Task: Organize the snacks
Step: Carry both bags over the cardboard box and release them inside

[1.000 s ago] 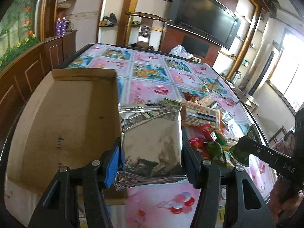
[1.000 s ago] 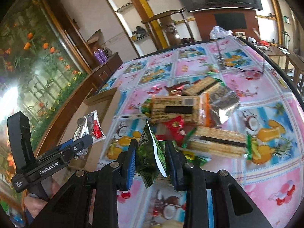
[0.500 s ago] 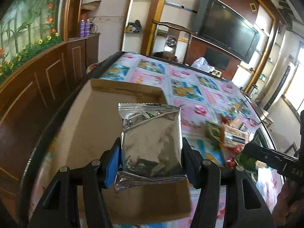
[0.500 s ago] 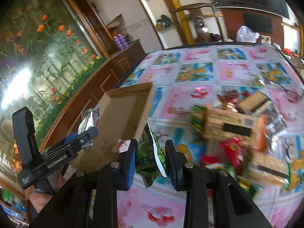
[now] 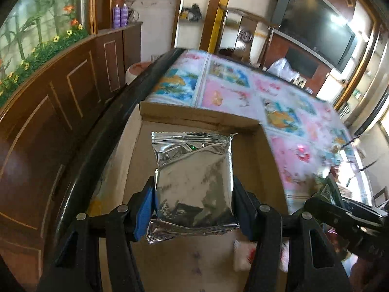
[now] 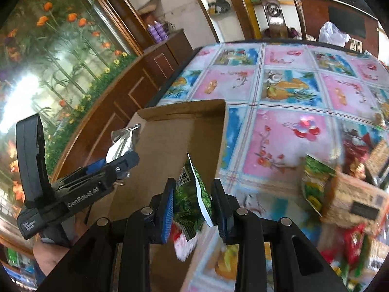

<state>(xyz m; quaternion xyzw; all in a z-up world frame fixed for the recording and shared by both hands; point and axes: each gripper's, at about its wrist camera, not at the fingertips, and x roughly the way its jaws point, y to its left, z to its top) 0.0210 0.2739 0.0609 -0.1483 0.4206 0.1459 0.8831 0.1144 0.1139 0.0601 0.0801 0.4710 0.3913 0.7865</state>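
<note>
Left gripper (image 5: 194, 204) clamped on silver foil packet (image 5: 193, 180), pads pressing its two side edges. Packet's long axis runs straight out along the fingers, crimped top edge away from the gripper. Cardboard box (image 5: 201, 118) lies directly below and ahead of this gripper; box floor shows under and on both sides of the packet, far wall just beyond the packet's top edge. Judged: packet is over the box interior, so the coming move is a straight release or short lowering, no sideways travel needed.

Right gripper (image 6: 194, 202) pinched tight on green snack bag (image 6: 192, 194), held edge-on between the pads, bag standing up along the fingers with its white inner face turned right. Box's right wall sits just ahead and slightly left of this gripper; the gripper hangs about over that wall, so the bag looks partly over the box, partly over the tablecloth (image 6: 287, 143). Judged: it needs a bit more leftward travel to clear the wall.

Left gripper is the better placed of the two for dropping. Both grippers point downward at a slant toward the box, side by side, left one seen to the left in the right wrist view. A small red-and-white wrapper (image 5: 243, 255) already lies on the box floor below the left gripper. Remaining snack pile (image 6: 352, 202) sits well to the right of the right gripper.
</note>
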